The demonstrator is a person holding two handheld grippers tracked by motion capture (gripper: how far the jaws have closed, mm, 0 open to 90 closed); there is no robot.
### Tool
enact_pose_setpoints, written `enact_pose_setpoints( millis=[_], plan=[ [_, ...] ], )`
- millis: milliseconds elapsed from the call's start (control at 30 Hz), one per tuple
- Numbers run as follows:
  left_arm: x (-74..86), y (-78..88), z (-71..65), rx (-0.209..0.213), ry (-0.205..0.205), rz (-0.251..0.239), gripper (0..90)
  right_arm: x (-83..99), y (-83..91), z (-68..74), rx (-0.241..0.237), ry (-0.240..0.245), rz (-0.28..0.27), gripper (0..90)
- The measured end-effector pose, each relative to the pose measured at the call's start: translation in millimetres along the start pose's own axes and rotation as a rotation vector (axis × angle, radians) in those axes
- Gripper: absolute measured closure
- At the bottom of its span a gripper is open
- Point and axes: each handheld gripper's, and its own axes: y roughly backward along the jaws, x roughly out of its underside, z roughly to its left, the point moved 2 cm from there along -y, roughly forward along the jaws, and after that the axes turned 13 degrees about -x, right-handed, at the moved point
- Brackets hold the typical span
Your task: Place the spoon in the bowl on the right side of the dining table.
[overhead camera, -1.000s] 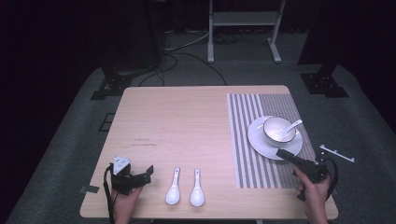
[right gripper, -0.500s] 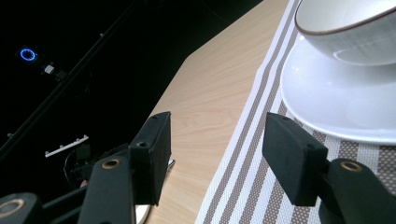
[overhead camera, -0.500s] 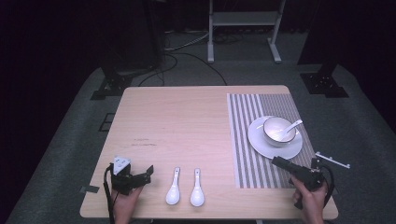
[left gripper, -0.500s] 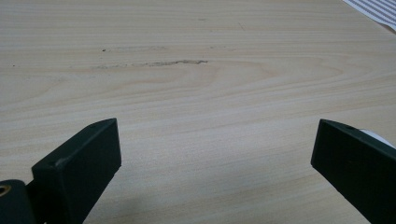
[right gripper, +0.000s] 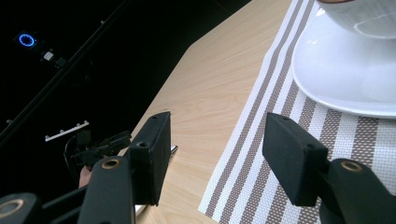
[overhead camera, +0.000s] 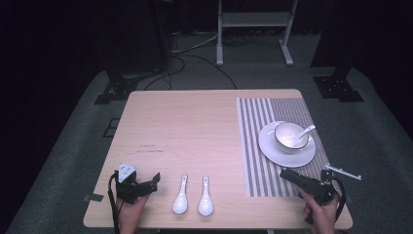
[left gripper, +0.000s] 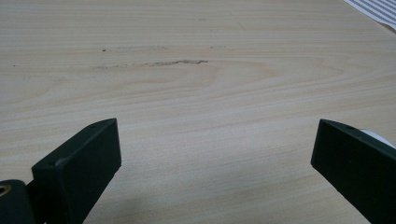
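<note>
On the wooden table (overhead camera: 195,126), two white spoons (overhead camera: 180,196) (overhead camera: 205,196) lie side by side near the front edge. My left gripper (overhead camera: 155,180) rests just left of them, open, its jaws spread over bare wood (left gripper: 215,154). A white plate (overhead camera: 272,148) carrying a white bowl (overhead camera: 287,132) with a spoon (overhead camera: 304,131) in it sits on the striped placemat (overhead camera: 263,122). My right gripper (overhead camera: 285,173) lies over the mat's near edge, pointing at the plate and short of it. It is open (right gripper: 219,144) with nothing between the jaws; the plate (right gripper: 345,70) lies just beyond.
A metal stand (overhead camera: 253,29), black stand bases (overhead camera: 114,90) and cables (overhead camera: 195,51) are on the dark floor behind the table. In the right gripper view, the left gripper (right gripper: 98,147) is far off past the table's edge.
My right gripper has drawn back from the plate toward the table's near edge, still open. The left gripper and the spoons have not moved.
</note>
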Motion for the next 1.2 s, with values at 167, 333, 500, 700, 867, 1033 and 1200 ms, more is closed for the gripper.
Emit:
enact_pose_setpoints(
  millis=[167, 333, 500, 700, 867, 1033, 1200],
  plan=[
    [0.0, 0.0, 0.0, 0.0, 0.001, 0.0, 0.2, 3.9, -1.8, 2.0, -0.003, 0.008, 0.011, 41.1],
    [0.0, 0.1, 0.0, 0.001, 0.002, 0.0, 0.2, 8.7, -2.4, 2.2, -0.012, 0.004, 0.012, 41.0],
    [0.0, 0.1, 0.0, 0.0, 0.003, -0.001, 0.2, 13.0, -2.6, 3.7, -0.011, 0.004, 0.021, 40.9],
    [0.1, 0.1, 0.0, 0.0, 0.001, 0.001, 0.2, 18.9, -1.4, 4.6, -0.01, 0.008, 0.029, 40.5],
    [0.1, 0.1, 0.0, -0.001, 0.003, 0.001, 0.2, 22.3, -0.6, 6.3, -0.016, 0.005, 0.032, 40.4],
    [0.1, 0.1, 0.1, 0.001, 0.002, 0.0, 0.2, 26.7, 2.0, 7.4, -0.014, 0.003, 0.028, 40.0],
    [0.1, 0.1, 0.1, 0.001, 0.002, 0.0, 0.2, 32.0, 6.5, 5.1, -0.025, -0.017, 0.015, 39.2]
  ],
)
